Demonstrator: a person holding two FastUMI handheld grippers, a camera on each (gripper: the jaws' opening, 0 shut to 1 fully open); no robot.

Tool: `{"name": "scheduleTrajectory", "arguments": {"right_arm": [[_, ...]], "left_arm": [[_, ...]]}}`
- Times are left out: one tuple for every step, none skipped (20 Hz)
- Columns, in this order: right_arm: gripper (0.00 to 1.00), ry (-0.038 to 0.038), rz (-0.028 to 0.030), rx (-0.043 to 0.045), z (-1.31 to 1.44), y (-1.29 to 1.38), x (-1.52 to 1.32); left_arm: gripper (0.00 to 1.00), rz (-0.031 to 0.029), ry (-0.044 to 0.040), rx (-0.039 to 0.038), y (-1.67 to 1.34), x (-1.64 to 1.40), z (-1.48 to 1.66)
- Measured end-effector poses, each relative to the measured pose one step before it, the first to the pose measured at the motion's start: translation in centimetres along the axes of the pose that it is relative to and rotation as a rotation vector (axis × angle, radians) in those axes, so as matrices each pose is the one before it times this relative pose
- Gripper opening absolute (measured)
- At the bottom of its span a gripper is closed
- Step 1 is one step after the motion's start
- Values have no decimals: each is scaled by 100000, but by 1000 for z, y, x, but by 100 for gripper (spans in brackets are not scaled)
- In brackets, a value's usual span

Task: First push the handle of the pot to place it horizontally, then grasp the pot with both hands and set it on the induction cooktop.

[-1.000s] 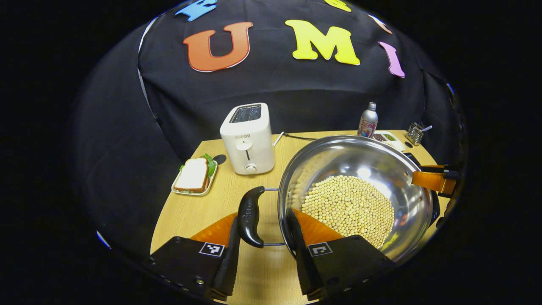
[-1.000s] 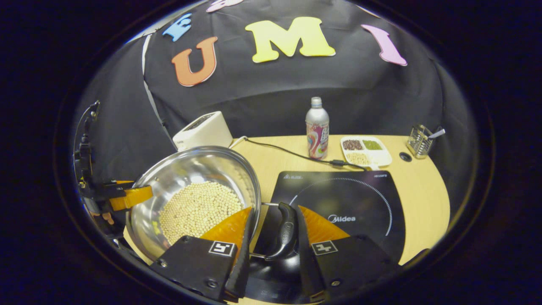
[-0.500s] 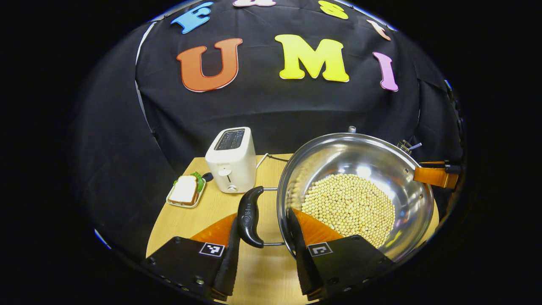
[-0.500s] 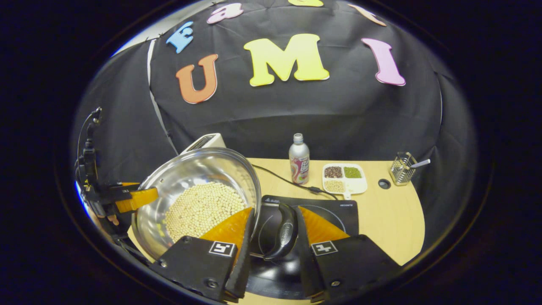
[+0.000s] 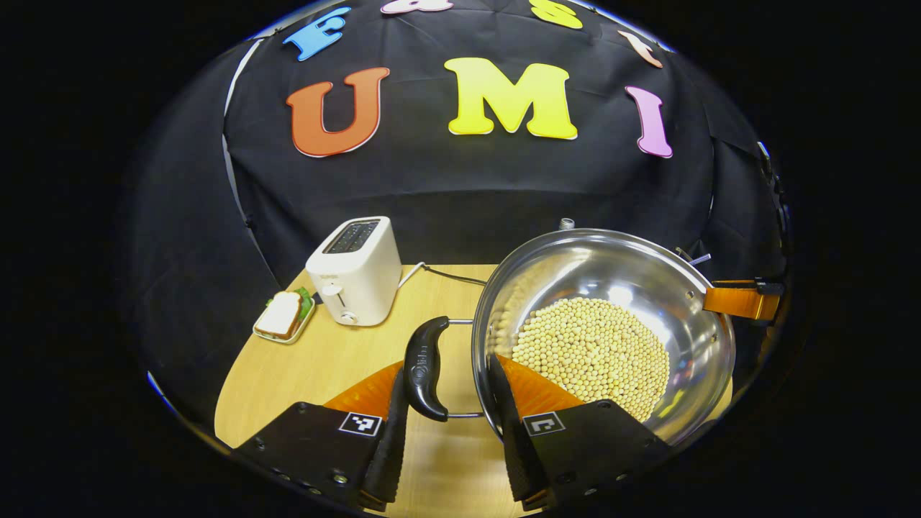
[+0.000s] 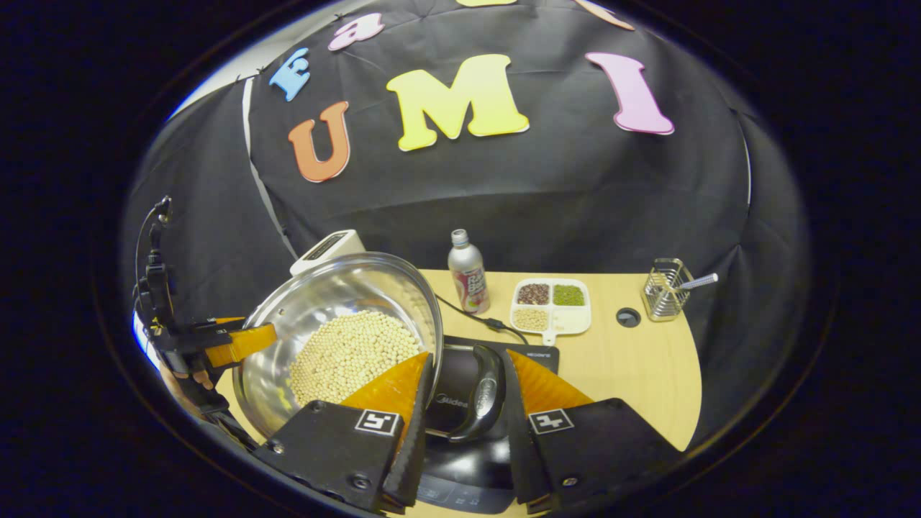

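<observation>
A steel pot (image 5: 604,324) with pale beans in it hangs in the air between both grippers, level. My left gripper (image 5: 446,368) is shut on the pot's left black handle (image 5: 424,367), with one finger outside the handle and the other inside the rim. My right gripper (image 6: 468,356) is shut the same way on the right handle (image 6: 486,392). The black induction cooktop (image 6: 468,467) lies on the table below that handle and the pot's right side. The left gripper (image 6: 237,342) also shows at the pot's far side in the right gripper view, and the right gripper's orange finger (image 5: 741,302) in the left gripper view.
On the wooden table (image 5: 324,360) stand a white toaster (image 5: 354,270) and a sandwich plate (image 5: 283,316) at the left. Behind the cooktop are a bottle (image 6: 468,280), a divided dish of beans (image 6: 550,306), a wire holder (image 6: 665,288) and the power cable (image 6: 475,316).
Both grippers have lifted the pot higher above the table and carried it to the right, over the cooktop. Their grip on the handles is unchanged.
</observation>
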State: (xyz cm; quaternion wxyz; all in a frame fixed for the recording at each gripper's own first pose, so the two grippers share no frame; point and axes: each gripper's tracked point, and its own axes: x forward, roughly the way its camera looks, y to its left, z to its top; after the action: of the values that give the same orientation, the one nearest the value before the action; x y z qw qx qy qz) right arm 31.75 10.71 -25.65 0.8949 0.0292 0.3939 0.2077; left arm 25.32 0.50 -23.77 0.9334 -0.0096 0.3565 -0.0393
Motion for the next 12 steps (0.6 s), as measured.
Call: {"name": "scheduleTrajectory", "arguments": {"right_arm": [[49,-445,-684,719,-178,-931,-150],[49,-194,-920,463,-97,-731,-176],[52,-596,-934,573,-31,-711,-57],[49,-337,-957,385,-28,-665,54],[49,-104,-935,765,-372,-558,-17],[49,53,-741,771,-306,-557,96],[49,285,-647,801,-325,-412,116],[52,405,-485,718,-332,-437,208],[52,561,-486,966,-387,-345,332],[49,503,-579,681,-364,-378,292],[49,360,-718,514,-410,-410,261],[52,357,-719,332,-293,-502,299]], "left_arm": [[56,-895,755,499,-637,321,-220],[56,-993,106,-80,-702,557,-95],[57,-1004,475,41,-793,457,17],[56,-1002,40,-111,-687,323,-76],[56,-973,429,354,-580,429,-106],[56,-851,315,127,-408,512,-167],[56,-698,422,359,-334,529,-236],[56,-567,436,290,-164,420,-141],[56,-591,427,55,-268,469,-257],[57,-534,793,213,-317,363,-268],[56,-503,385,147,-355,460,-246],[56,-575,549,599,-283,537,-277]]}}
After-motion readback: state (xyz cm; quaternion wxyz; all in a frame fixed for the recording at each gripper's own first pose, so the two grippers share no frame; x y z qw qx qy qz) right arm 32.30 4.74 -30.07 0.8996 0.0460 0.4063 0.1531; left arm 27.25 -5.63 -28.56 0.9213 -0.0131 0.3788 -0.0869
